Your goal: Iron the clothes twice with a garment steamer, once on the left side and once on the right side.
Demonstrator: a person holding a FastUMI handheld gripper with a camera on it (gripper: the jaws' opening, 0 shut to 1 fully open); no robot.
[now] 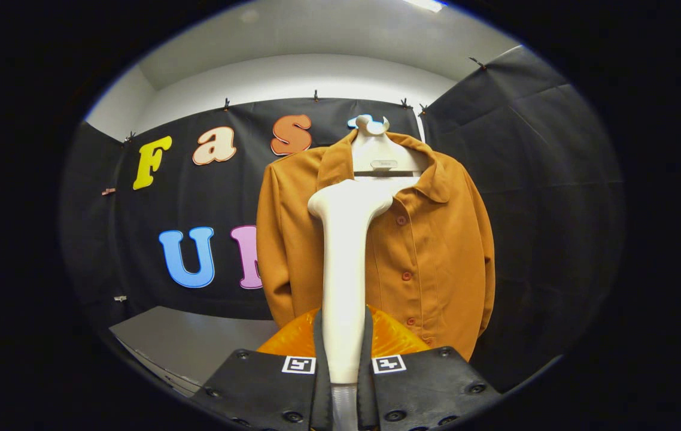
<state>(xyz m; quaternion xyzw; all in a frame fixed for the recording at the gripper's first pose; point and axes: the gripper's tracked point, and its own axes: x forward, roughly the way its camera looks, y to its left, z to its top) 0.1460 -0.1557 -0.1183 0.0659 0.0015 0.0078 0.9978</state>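
The steamer (343,269) is clamped upright between the fingers (344,368), its head raised toward the hung shirt (430,251) for steaming.

The single fisheye camera rides on the gripper (343,353) and looks forward and slightly upward along its two fingers, which rise from six o'clock closed against the cream plastic handle of the garment steamer (345,263). It faces the mustard-orange buttoned shirt (430,251) on a white plastic hanger (376,155) at twelve to one o'clock, near but not touching. A grey flat tabletop (191,341) lies low at eight o'clock, the white ceiling (316,42) at twelve.
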